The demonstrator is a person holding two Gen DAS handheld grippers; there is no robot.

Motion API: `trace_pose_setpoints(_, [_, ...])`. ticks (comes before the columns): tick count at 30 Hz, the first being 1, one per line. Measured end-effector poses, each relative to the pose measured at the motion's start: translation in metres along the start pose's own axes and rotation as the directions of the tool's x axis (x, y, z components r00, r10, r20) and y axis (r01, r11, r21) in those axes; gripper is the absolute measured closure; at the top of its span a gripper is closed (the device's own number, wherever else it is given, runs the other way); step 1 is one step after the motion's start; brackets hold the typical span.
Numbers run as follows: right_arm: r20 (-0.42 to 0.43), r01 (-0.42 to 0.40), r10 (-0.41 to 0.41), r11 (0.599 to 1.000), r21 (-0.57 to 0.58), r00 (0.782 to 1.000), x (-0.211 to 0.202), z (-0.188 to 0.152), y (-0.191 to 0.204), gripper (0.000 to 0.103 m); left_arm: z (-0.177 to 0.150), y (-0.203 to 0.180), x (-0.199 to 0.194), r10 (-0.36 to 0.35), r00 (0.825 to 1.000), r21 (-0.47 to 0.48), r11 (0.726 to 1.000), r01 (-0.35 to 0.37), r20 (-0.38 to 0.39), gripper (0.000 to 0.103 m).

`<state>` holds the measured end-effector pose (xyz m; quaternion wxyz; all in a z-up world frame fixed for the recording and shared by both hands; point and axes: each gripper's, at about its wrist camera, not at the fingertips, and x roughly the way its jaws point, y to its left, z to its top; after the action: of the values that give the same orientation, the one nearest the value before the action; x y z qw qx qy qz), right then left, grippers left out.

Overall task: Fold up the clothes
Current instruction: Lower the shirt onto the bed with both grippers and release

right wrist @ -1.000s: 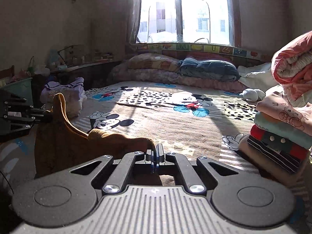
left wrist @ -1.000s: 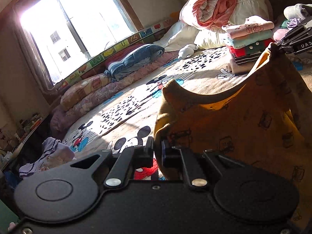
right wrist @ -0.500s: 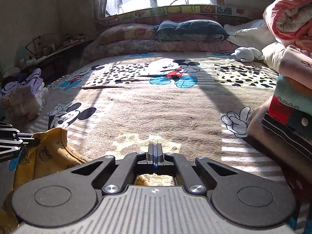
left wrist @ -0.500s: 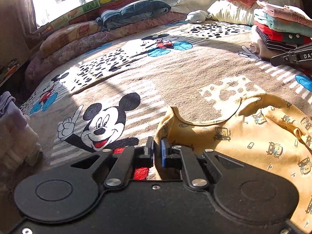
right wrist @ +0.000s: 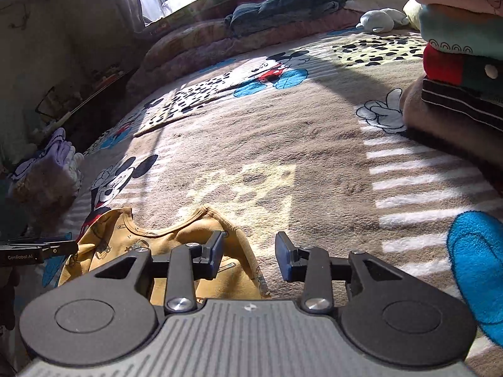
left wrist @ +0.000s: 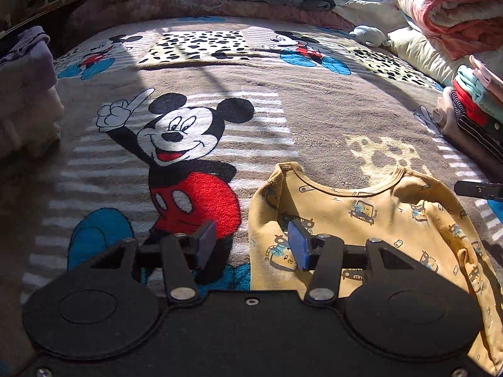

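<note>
While the Mickey Mouse blanket (left wrist: 314, 116) on the bed carries a folded stack (right wrist: 456, 62) at right, the yellow printed shirt (left wrist: 377, 220) lies spread, unfolded; folding remains. My left hand-held gripper (left wrist: 250, 245) and right hand-held gripper (right wrist: 250, 256) gape, empty.

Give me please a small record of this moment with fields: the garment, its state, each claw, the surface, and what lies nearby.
garment: yellow printed shirt
state: lying spread on the blanket, neckline away from the claws, not yet folded
left claw: open, over the shirt's left edge, holding nothing
right claw: open, over the shirt's right edge, holding nothing
surface: cartoon-mouse blanket
nearby: stack of folded clothes to the right
</note>
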<state>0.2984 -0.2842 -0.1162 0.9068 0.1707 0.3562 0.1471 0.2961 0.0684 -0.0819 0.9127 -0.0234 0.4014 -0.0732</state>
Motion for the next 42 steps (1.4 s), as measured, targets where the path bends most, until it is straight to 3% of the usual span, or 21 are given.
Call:
trace_pose_setpoints(4, [-0.049,-0.023,0.022,1.000,-0.006,0.999,0.018,0.004,0.006,0.058,-0.018,0.009,-0.018,-0.046,0.999,-0.097,0.994,0.045,-0.012,0.053])
trace_pose_setpoints(5, [-0.066,-0.021,0.020,1.000,-0.013,0.998,0.025,0.004,0.007,0.063,-0.025,0.009,-0.023,-0.054,0.998,-0.102,0.993,0.052,-0.017,0.053])
trace_pose_setpoints(6, [-0.083,-0.019,0.017,1.000,-0.019,0.996,0.031,0.005,0.008,0.088,-0.032,0.009,-0.027,-0.063,0.998,-0.106,0.993,0.060,-0.022,0.052])
trace_pose_setpoints(7, [-0.100,-0.018,0.015,1.000,-0.026,0.995,0.037,0.005,0.009,0.100,-0.039,0.009,-0.032,-0.071,0.997,-0.110,0.992,0.068,-0.027,0.051])
trace_pose_setpoints(13, [-0.046,0.046,-0.046,0.999,-0.004,0.998,0.040,0.031,0.006,0.100,-0.073,0.013,-0.053,-0.087,0.995,-0.115,0.990,0.080,-0.051,0.048])
trace_pose_setpoints(16, [-0.041,0.057,-0.057,0.998,-0.006,0.998,0.034,0.033,0.006,0.093,-0.089,0.018,-0.069,-0.067,0.997,-0.140,0.988,0.061,-0.044,0.047])
trace_pose_setpoints(18, [-0.007,0.061,-0.061,0.998,0.006,0.998,0.020,0.030,0.008,0.064,-0.098,0.024,-0.079,-0.070,0.997,-0.191,0.980,0.063,-0.033,0.047])
trace_pose_setpoints(19, [0.010,0.062,-0.062,0.998,0.012,0.998,0.013,0.028,0.009,0.061,-0.104,0.029,-0.085,-0.074,0.997,-0.224,0.972,0.067,-0.025,0.047])
trace_pose_setpoints(24, [0.108,-0.063,0.049,0.989,0.135,0.993,-0.050,-0.006,0.014,0.061,-0.125,0.044,-0.114,-0.074,0.997,-0.352,0.933,0.072,0.008,0.046])
trace_pose_setpoints(26, [0.140,-0.139,0.112,0.970,0.201,0.984,-0.078,-0.031,0.018,0.056,-0.131,0.045,-0.127,-0.075,0.997,-0.392,0.916,0.082,0.035,0.046])
trace_pose_setpoints(27, [0.147,-0.159,0.129,0.963,0.219,0.981,-0.087,-0.040,0.020,0.052,-0.133,0.045,-0.133,-0.077,0.996,-0.412,0.907,0.091,0.050,0.046])
trace_pose_setpoints(35, [0.152,-0.331,0.298,0.899,0.287,0.942,-0.145,-0.137,0.047,0.049,-0.134,0.048,-0.200,-0.048,0.980,-0.548,0.824,0.148,0.194,0.039])
trace_pose_setpoints(38, [0.144,-0.323,0.294,0.909,0.264,0.945,-0.152,-0.163,0.054,0.038,-0.129,0.041,-0.233,-0.073,0.960,-0.564,0.797,0.219,0.270,0.034])
trace_pose_setpoints(42, [0.183,-0.272,0.229,0.925,0.265,0.956,-0.165,-0.189,0.052,0.037,-0.126,0.028,-0.259,-0.090,0.946,-0.576,0.774,0.264,0.312,0.021])
